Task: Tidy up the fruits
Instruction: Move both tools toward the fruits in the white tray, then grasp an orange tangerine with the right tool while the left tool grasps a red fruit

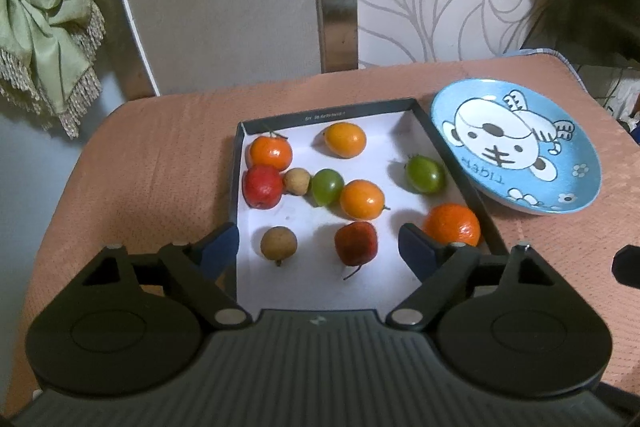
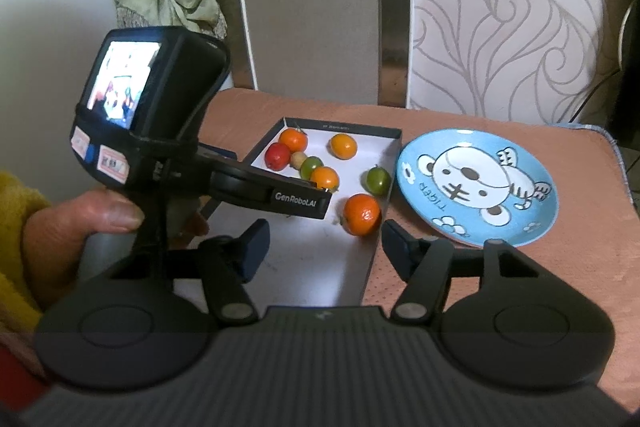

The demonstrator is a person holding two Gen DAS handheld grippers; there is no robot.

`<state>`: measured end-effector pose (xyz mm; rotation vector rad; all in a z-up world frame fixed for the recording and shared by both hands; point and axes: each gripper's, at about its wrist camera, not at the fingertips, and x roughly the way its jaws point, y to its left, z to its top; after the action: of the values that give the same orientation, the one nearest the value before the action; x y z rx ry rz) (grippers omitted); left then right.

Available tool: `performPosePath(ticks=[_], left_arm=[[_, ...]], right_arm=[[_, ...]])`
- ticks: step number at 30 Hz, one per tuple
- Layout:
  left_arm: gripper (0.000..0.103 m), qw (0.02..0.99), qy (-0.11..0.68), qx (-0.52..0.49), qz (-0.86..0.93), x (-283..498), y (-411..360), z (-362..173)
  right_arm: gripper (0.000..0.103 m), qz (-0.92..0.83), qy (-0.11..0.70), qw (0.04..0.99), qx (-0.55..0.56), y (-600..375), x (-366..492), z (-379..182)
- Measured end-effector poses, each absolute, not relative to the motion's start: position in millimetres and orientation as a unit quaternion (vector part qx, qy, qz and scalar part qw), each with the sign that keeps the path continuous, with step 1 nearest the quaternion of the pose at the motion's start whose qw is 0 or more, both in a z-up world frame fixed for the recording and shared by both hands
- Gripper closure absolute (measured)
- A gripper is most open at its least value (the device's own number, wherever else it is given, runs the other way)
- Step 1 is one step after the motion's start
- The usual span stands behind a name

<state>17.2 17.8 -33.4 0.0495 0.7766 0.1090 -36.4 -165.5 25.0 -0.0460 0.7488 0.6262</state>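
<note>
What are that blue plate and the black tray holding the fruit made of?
The blue plate looks like glazed ceramic: glossy, with a painted cartoon tiger. The black tray appears to be a cardboard box lid: thin, straight folded walls, matte white inside, small print on the rim. Neither is certain from looks alone.

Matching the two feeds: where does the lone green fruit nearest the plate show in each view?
Left wrist: green fruit, right of centre in the box.
Right wrist: green fruit, centre, by the box's right wall.
Shared landmark: blue tiger plate, just right of it.
</note>
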Motion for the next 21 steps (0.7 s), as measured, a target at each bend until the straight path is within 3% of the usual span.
performPosePath(ticks=[5,9,13,21], left_arm=[[0.014,0.921,0.386,0.014,0.056,20.5,25.2,-37.8],[0.022,0.92,0.389,0.014,0.054,21.0,27.3,-38.9],[0.023,0.918,0.392,0.005,0.06,19.5,34.3,-40.0],[0.023,0.919,0.389,-0.001,0.067,12.4,41.5,-37.2]], right_arm=[[0.04,0.301,0.357,0.884,-0.037,-156.8,-30.1,20.2],[0.048,0.294,0.355,0.885,-0.071,-145.9,-19.7,8.8],[0.054,0.296,0.362,0.88,-0.082,-138.6,-10.0,-0.5],[0.054,0.294,0.353,0.877,-0.141,-116.6,8.8,-16.8]])
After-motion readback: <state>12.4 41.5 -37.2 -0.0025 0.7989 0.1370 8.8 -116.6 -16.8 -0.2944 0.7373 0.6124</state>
